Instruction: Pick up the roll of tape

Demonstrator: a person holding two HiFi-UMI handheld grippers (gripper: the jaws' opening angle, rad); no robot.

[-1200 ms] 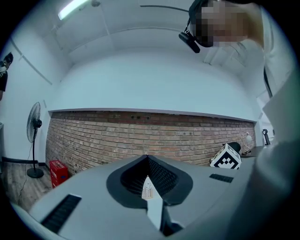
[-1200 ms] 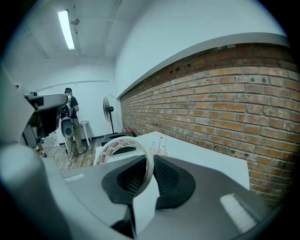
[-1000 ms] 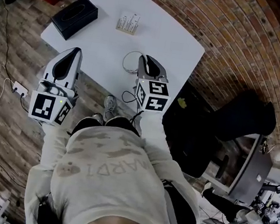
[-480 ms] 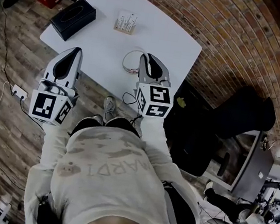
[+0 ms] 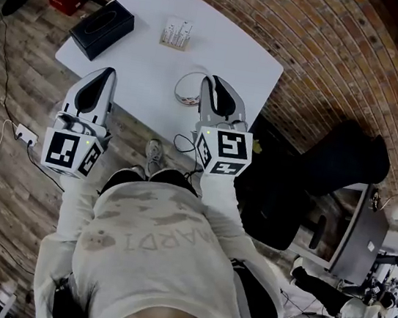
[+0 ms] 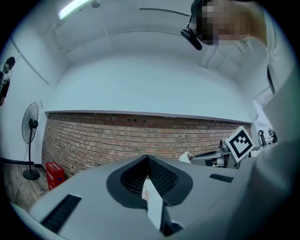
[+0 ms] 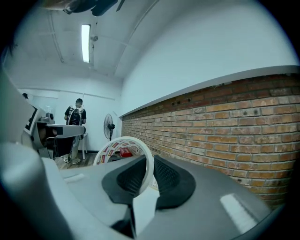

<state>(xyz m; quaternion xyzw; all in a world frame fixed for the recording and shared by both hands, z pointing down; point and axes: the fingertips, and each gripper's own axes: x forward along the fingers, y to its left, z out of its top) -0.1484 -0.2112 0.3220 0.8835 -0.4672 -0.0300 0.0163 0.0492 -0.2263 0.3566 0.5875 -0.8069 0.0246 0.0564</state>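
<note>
Now the right gripper clamps the tape over the table; the left gripper is closed, empty.

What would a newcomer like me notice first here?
The right tool grips a white roll of tape over the white table's near edge. The left tool hangs beside it, jaws together and empty. A black box sits on the table's far left corner.
</note>
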